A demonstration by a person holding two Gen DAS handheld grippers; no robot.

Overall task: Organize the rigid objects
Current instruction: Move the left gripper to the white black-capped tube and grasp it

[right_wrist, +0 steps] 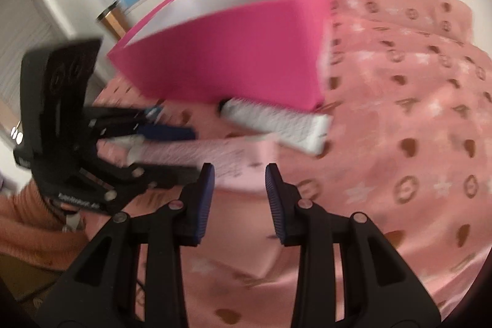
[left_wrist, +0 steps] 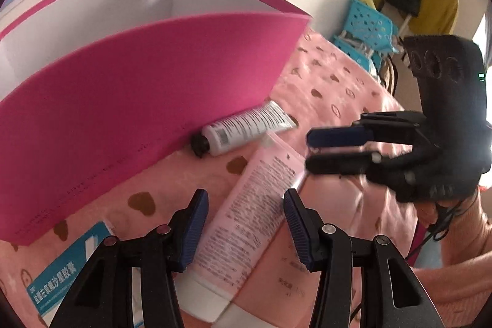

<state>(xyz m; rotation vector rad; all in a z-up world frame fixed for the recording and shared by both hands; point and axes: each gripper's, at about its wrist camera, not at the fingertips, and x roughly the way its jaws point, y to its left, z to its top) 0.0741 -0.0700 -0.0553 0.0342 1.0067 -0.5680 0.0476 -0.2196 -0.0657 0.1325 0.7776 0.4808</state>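
1. on the pink blanket point(left_wrist: 332, 88), a pink tube point(left_wrist: 246, 223) lies between the left gripper point(left_wrist: 243, 223)'s wide-open fingers, not yet pinched.
2. best to close mid-body, i'd say; the soft plastic may squash.
3. right gripper point(right_wrist: 236, 202) hovers half open at the tube's crimped end, holding nothing.
4. a white tube point(left_wrist: 246, 128) rests against the stiff magenta box point(left_wrist: 147, 100).
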